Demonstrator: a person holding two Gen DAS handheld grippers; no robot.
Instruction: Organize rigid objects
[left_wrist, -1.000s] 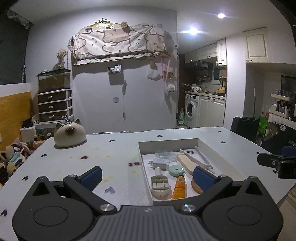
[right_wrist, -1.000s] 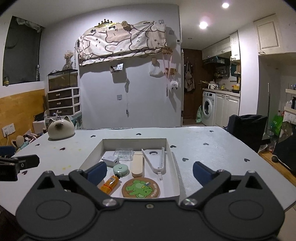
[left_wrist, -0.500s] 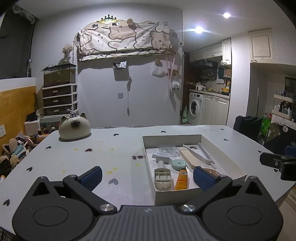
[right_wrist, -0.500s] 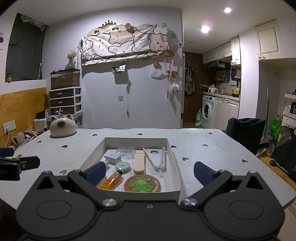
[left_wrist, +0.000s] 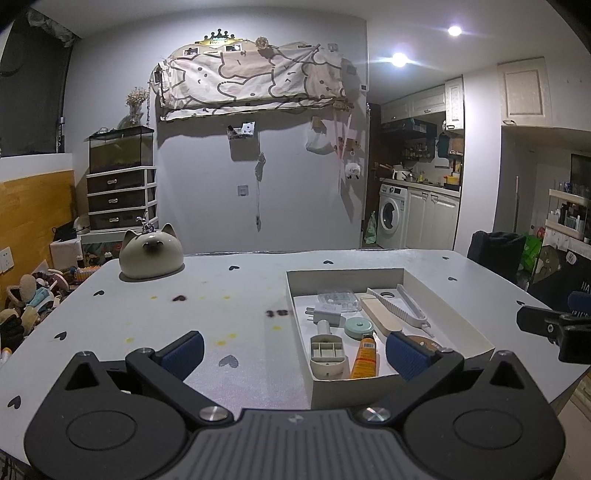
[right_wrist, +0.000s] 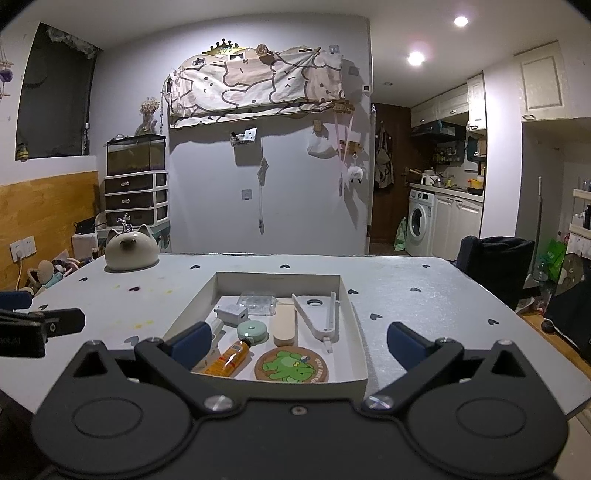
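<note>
Back wall (left_wrist: 295, 192): pale grey, patterned cloth (left_wrist: 255, 83) hung high on it.
Left of wall: drawer unit (left_wrist: 120, 197), glass tank (left_wrist: 121, 149) on top.
Right of wall: kitchen nook, washing machine (left_wrist: 392, 216).
Light: two ceiling spots (left_wrist: 399, 59).

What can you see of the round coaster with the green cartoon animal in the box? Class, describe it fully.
The round brown-rimmed coaster printed with a green cartoon animal lies flat on the floor of the shallow white cardboard box, at its near edge. It looks like a thin, stiff disc with small lettering along the rim. Just beyond it lie the beige oblong block and the white plastic tongs; whether they touch it is unclear. Neither gripper touches it.
</note>
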